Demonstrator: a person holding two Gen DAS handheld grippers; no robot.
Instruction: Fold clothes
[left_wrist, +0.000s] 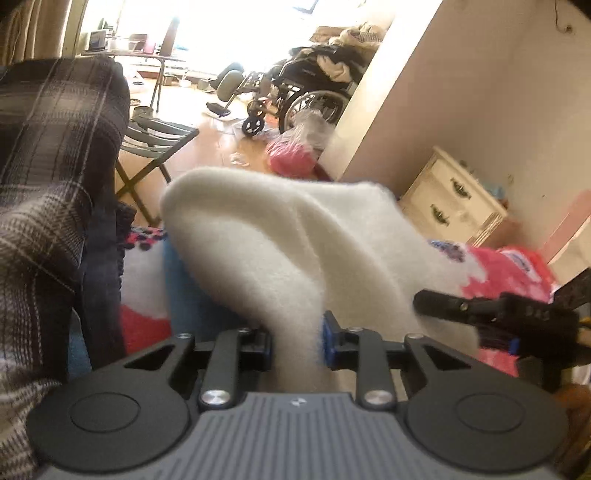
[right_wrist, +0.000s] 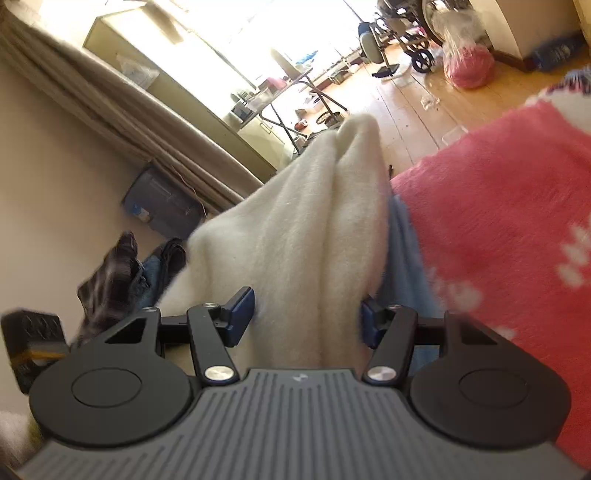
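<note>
A white fleece garment (left_wrist: 277, 240) rises in a soft ridge in front of my left gripper (left_wrist: 297, 345), whose blue pads pinch a narrow fold of it. The same garment (right_wrist: 314, 221) runs away from my right gripper (right_wrist: 308, 321) in two thick folds. That bunch fills the gap between its pads, and both pads touch the cloth. In the left wrist view the right gripper (left_wrist: 480, 310) shows at the right edge, at the garment's other end. The cloth hangs above a pink patterned blanket (right_wrist: 498, 221).
A dark plaid garment (left_wrist: 48, 166) and jeans (left_wrist: 103, 258) lie at the left. Light blue fabric (right_wrist: 406, 251) lies beside the blanket. Farther off are a folding stool (left_wrist: 155, 140), a wheelchair (left_wrist: 303, 96), a pink bundle in plastic (left_wrist: 291, 155) and a cream drawer cabinet (left_wrist: 450, 199).
</note>
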